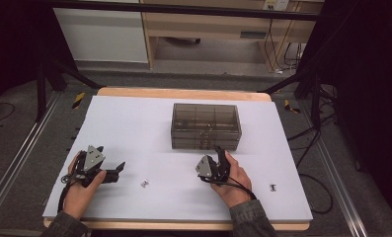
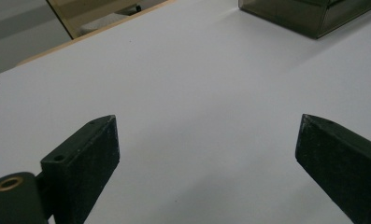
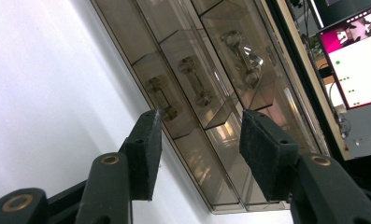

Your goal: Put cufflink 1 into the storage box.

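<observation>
Right gripper jaws half-open, nothing between them, facing the smoky plastic box; I'd square up with the drawer front before squeezing. Left gripper hangs wide open, empty.

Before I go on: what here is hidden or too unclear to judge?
- High view: small part and another on the table, too small to identify.
- High view: right gripper jaws hidden by its body and hand.
- Right gripper view: box contents blurred by tinted walls; box ends cut off.

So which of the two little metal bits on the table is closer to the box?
The small metal piece between the two hands; the other piece lies farther right, near the table's edge.
</observation>
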`<state>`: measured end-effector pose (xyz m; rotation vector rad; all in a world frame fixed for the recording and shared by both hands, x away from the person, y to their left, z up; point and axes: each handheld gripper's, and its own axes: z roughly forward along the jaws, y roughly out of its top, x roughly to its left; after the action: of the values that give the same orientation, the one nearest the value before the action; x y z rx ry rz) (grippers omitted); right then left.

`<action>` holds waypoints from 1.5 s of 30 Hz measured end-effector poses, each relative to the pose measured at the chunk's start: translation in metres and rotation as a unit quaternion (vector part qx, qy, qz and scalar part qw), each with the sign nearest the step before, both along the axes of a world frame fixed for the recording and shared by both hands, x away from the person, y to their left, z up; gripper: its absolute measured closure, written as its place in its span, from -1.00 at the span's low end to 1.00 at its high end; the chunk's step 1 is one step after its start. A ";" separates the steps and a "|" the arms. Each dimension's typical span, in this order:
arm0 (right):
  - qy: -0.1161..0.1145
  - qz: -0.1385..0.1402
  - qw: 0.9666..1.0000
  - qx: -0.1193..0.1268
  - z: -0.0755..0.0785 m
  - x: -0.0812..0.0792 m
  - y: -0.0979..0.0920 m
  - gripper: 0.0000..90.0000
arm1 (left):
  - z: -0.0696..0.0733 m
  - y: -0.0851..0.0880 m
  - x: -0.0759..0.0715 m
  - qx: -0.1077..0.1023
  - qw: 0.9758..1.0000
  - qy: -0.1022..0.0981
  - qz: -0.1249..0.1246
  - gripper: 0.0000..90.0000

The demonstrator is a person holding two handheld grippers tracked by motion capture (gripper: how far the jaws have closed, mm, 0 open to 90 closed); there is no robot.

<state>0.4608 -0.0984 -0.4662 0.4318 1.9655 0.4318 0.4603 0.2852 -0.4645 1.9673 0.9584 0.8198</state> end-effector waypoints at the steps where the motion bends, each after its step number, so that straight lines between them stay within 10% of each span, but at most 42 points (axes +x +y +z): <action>1: 0.000 0.000 1.000 0.000 0.000 0.000 0.000 0.09 | 0.000 0.000 0.000 0.000 1.000 0.000 0.000 -0.86; 12: -0.030 0.012 0.996 -0.087 -0.007 0.003 0.013 0.15 | -0.003 0.002 0.003 0.001 1.000 0.003 0.004 -0.86; 22: -0.052 0.034 0.983 -0.170 -0.019 0.014 0.032 0.25 | -0.004 0.001 0.003 0.005 1.000 0.004 0.001 -0.85; 45: -0.074 0.042 0.976 -0.199 -0.027 0.029 0.034 0.54 | -0.003 -0.001 0.003 0.011 1.000 0.003 -0.003 -0.83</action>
<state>0.4900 -0.0639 -0.4932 0.0581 1.8695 0.1105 0.4629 0.2845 -0.4677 1.9924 0.9493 0.8246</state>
